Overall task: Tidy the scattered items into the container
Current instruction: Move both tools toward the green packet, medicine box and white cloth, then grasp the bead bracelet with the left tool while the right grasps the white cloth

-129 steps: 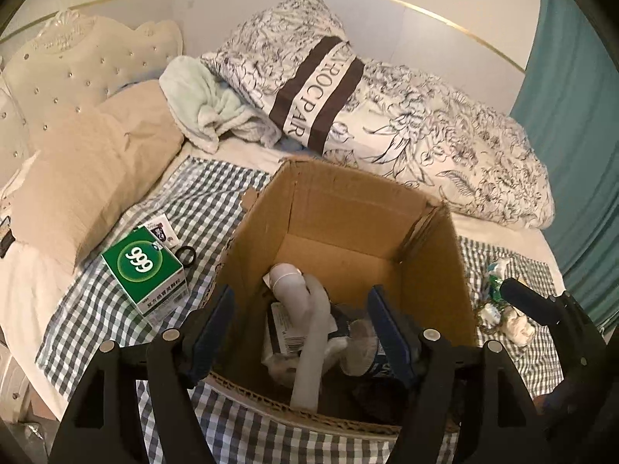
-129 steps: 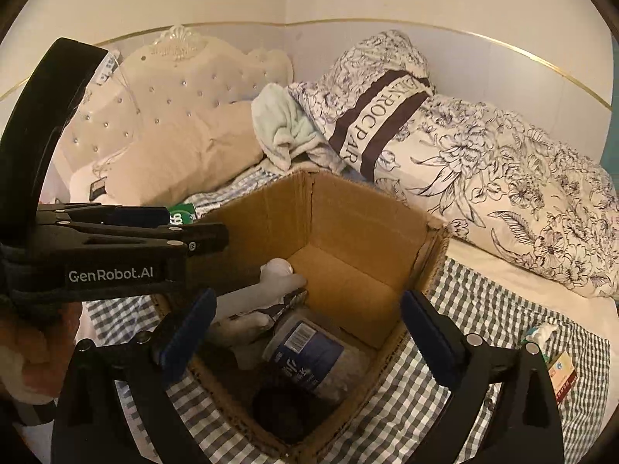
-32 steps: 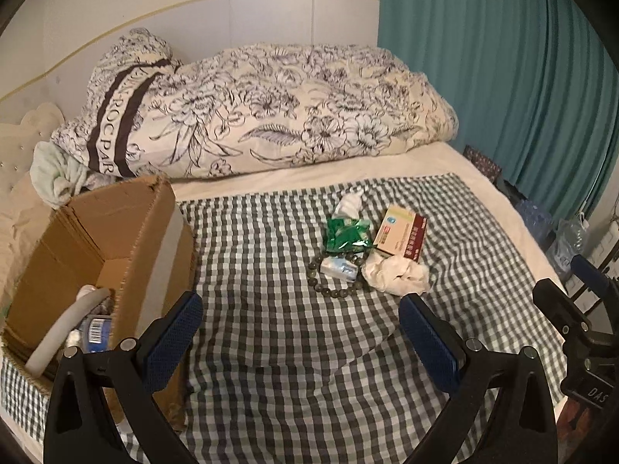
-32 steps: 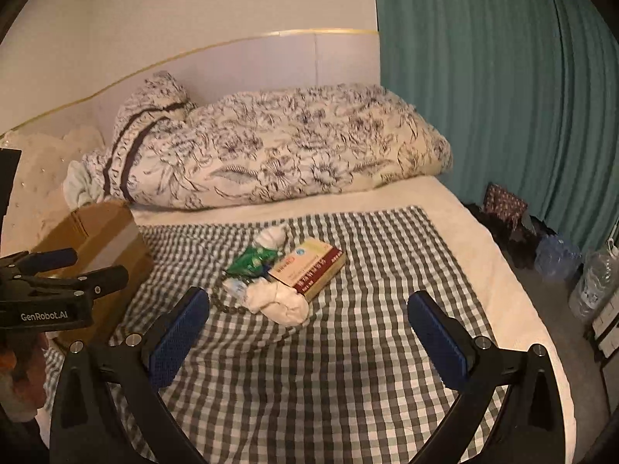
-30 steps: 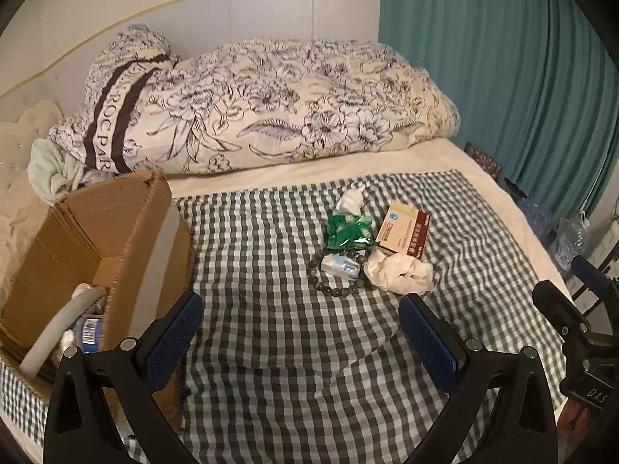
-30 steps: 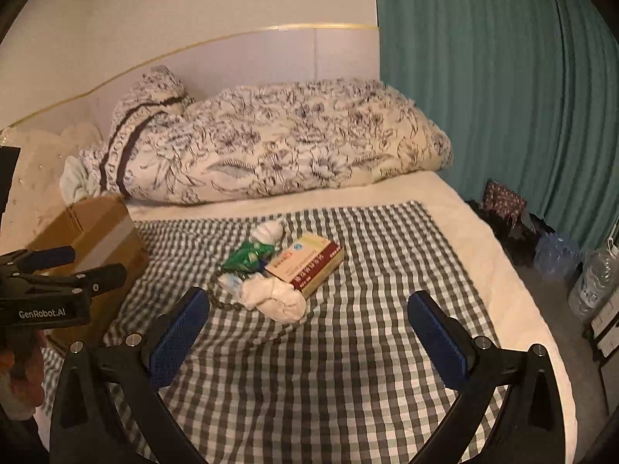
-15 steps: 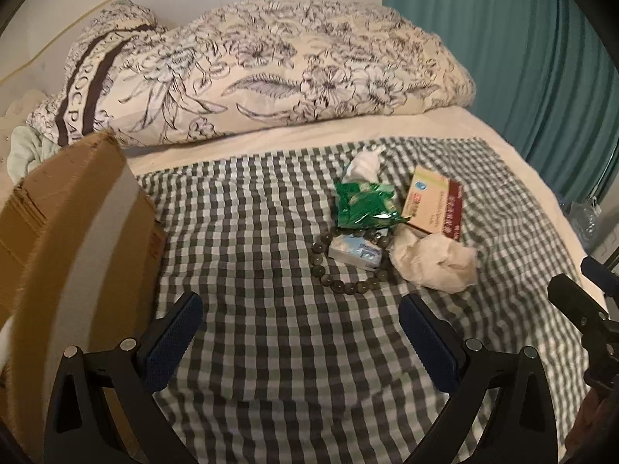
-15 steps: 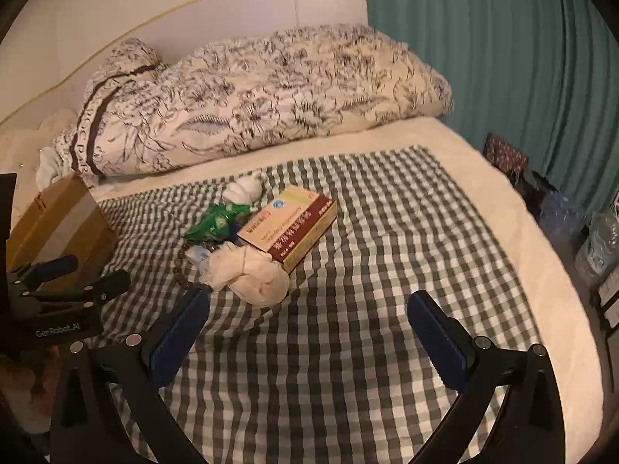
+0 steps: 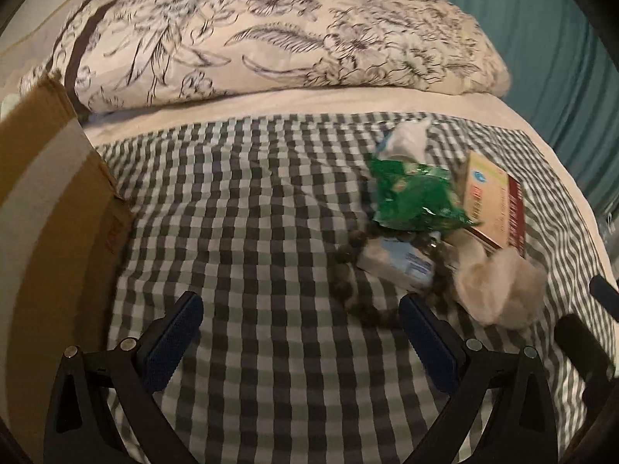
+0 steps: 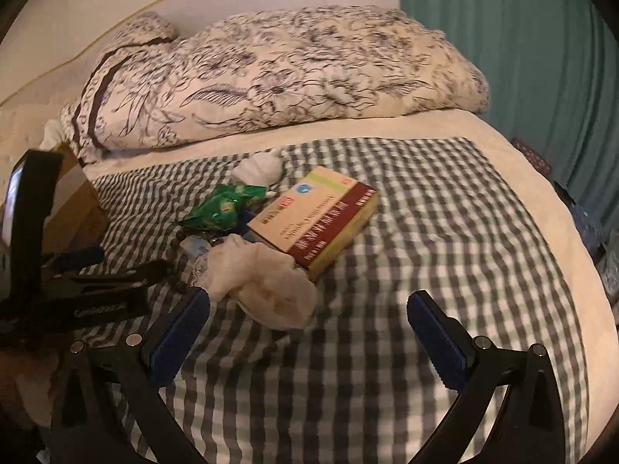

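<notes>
Both grippers hang above the checked cloth (image 10: pixel 425 201) on the bed with jaws spread wide and nothing between them. The left gripper (image 9: pixel 301 340) sits over bare cloth, its right finger just short of the beads (image 9: pixel 348 282). The right gripper (image 10: pixel 309 328) is just short of the tissue wad (image 10: pixel 267 282).

The loose things lie in one tight heap: a green packet (image 9: pixel 414 197) overlapping the red-and-cream box (image 10: pixel 317 216), a small blue-and-white carton (image 9: pixel 402 263) lying within the bead loop, the wad against the box's near end, and a white crumple (image 10: pixel 259 168) at the far side. The cardboard container (image 9: pixel 42 208) stands well apart at the left edge; nothing inside it shows here.

The crowding is probably the main risk. Jaws closing on the wad may catch the beads or nudge the box, dragging neighbours along or scattering them further. The wad is soft and would likely compress; a shallow pinch could take only a loose fold, and it may slip free during the carry to the container. The beads look awkward, since a loop lifted by one point can swing and snag the carton. The packet's glossy film may slide between the pads. With both grippers converging on one heap, they could also knock each other. A deep grab may bunch the cloth and shift everything.
</notes>
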Demonstrator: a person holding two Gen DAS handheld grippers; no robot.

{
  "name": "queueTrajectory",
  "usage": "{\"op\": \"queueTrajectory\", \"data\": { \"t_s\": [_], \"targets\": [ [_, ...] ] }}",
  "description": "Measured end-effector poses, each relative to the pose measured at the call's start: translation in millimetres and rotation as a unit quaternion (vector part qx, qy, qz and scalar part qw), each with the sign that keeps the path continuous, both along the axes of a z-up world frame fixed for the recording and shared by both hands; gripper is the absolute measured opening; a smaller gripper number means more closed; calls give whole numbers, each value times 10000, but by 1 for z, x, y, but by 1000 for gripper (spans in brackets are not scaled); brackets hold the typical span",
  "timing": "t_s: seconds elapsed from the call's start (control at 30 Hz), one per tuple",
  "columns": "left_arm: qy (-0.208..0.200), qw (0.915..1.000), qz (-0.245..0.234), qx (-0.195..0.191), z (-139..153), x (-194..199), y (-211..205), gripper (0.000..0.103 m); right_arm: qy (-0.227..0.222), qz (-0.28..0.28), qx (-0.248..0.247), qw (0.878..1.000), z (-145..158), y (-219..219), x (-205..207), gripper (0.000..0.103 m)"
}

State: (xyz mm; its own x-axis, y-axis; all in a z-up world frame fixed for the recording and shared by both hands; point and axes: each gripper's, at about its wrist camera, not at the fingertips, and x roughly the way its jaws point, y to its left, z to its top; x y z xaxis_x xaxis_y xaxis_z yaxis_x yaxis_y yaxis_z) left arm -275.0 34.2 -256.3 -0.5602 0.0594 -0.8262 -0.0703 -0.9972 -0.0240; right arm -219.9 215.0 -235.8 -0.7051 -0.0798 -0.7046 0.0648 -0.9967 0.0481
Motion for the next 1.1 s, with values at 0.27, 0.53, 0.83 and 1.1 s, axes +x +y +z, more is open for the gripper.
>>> {"op": "queueTrajectory", "data": {
  "t_s": [0.27, 0.53, 0.83, 1.1],
  "targets": [
    [-68, 10000, -61, -18, -19, -16, 4, 97, -95, 286, 171, 9994, -18, -18, -20, 89],
    [138, 9995, -271, -25, -28, -20, 16, 72, -262, 296, 200, 9990, -37, -20, -32, 89],
    [386, 9948, -936, -126, -22, -10, 37, 11, -496, 333, 138, 9981, -52, -20, -40, 66],
    [399, 9958, -823, 98, -13, 3, 28, 11, -287, 138, 340, 9989, -53, -19, -30, 32]
  ]
}}
